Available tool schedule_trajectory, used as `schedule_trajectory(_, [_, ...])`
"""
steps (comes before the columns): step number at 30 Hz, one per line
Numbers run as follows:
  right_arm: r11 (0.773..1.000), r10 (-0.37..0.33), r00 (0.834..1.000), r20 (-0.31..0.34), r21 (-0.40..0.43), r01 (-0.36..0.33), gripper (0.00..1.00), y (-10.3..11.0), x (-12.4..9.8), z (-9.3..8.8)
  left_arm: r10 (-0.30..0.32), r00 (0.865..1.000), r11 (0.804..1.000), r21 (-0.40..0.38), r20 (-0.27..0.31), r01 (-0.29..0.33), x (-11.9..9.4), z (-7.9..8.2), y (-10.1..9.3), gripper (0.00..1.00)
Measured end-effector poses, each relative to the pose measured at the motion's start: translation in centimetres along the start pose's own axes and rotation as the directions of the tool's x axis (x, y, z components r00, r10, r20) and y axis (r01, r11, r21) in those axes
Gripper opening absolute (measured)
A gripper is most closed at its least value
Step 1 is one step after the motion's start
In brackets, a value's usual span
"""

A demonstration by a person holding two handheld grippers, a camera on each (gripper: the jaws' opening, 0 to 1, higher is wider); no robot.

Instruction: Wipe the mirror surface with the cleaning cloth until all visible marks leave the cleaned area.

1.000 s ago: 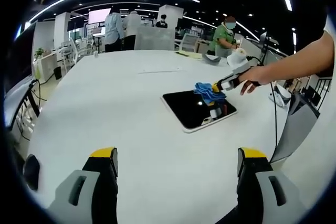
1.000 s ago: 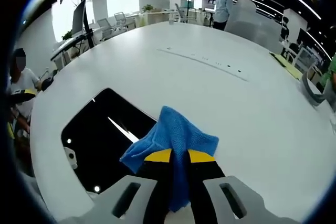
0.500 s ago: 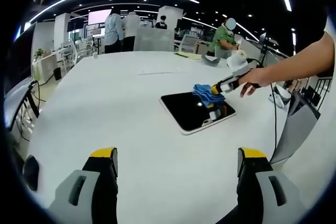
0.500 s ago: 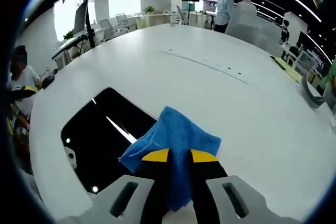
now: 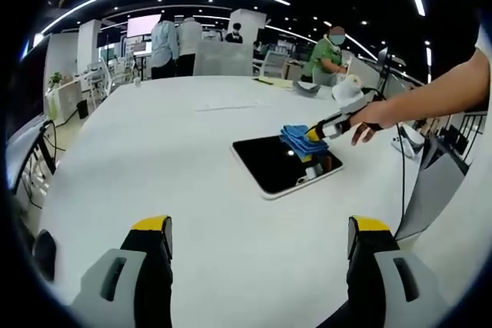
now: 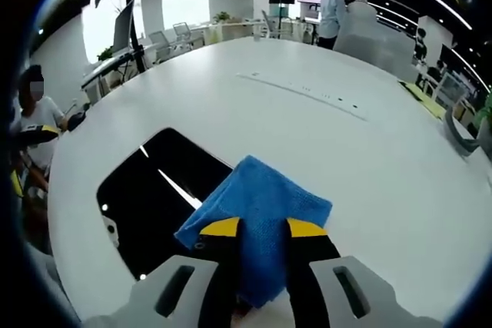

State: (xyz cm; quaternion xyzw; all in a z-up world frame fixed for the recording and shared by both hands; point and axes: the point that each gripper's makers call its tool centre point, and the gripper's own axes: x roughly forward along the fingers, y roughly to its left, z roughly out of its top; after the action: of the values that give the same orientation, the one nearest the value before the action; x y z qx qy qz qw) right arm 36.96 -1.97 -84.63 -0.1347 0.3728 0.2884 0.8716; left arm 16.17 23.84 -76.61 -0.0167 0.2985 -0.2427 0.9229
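Note:
A dark rectangular mirror point(image 5: 280, 165) with a pale frame lies flat on the white table point(image 5: 169, 159). In the left gripper view my right gripper point(image 5: 314, 131) reaches in from the right, shut on the blue cleaning cloth point(image 5: 294, 137), which rests on the mirror's far right part. My left gripper point(image 5: 257, 236) stands open well short of the mirror, nothing between its jaws. In the right gripper view the blue cloth point(image 6: 257, 209) is pinched in my right gripper point(image 6: 260, 228) and spreads over the edge of the mirror point(image 6: 157, 197), which reflects ceiling lights.
The table's far edge point(image 6: 369, 67) curves away. A grey laptop lid point(image 5: 432, 182) stands at the right of the table. A person's arm point(image 5: 438, 94) holds the right gripper. Several people stand by desks point(image 5: 173, 44) in the background.
The right gripper has lowered the cloth, which now lies flatter and wider on the mirror. The left gripper has stayed still and open.

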Motion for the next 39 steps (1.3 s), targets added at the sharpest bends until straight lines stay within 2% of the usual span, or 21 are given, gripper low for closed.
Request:
schedule_trajectory(14, [1.0,0.004,1.0,0.006,-0.004,-0.004,0.19,0.8,-0.4,-0.6,-0.001,1.0,1.0,0.004,-0.001,0.001,-0.6,-0.4,-0.2,0.96])
schedule_trajectory(26, [1.0,0.009,1.0,0.007,-0.021,-0.009,0.19,2.2,-1.6,-1.3,-0.01,1.0,1.0,0.007,0.0,0.01,-0.8,-0.7,-0.9,0.96])
schedule_trajectory(39, [1.0,-0.01,1.0,0.011,-0.003,0.01,0.18,3.0,-2.6,-2.2,-0.007,1.0,1.0,0.006,0.005,0.007,-1.7,-1.4,-1.5,0.96])
